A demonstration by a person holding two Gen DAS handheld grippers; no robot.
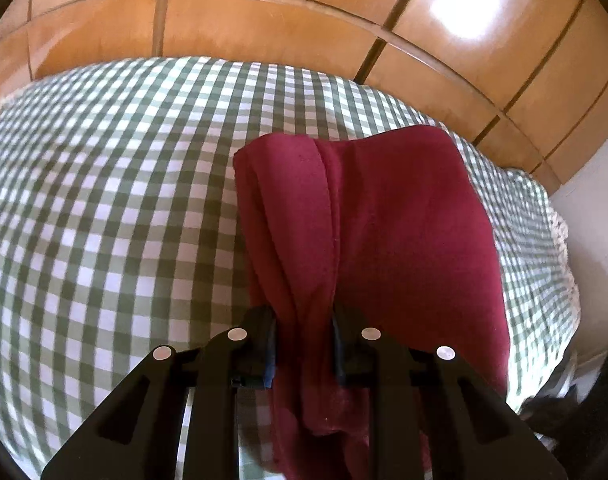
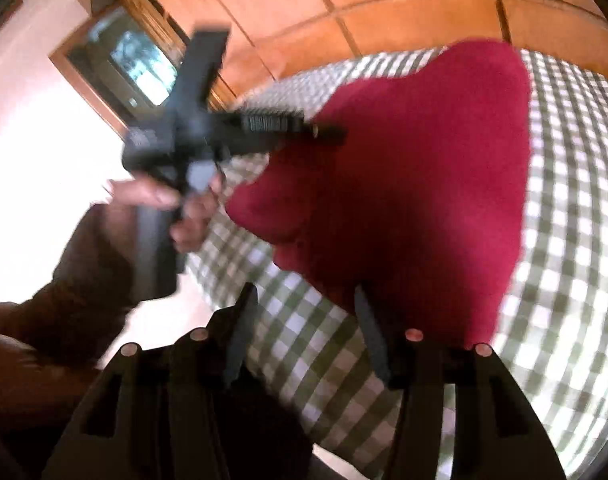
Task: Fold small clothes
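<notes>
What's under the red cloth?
The red cloth lies on a green-and-white checked cover, which shows all around it. The left gripper pinches its near edge. Whatever lies directly beneath the cloth is hidden.

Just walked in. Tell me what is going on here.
A person is folding a dark red fabric garment on a green and white checked cloth, with a two-finger gripper in each hand. The left gripper is shut on a bunched edge of the garment. The right gripper is open, with only the checked cloth between its fingers, beside the garment's near edge. The person's left hand shows, blurred, around the left tool. Orange-brown wooden panels stand behind.
</notes>
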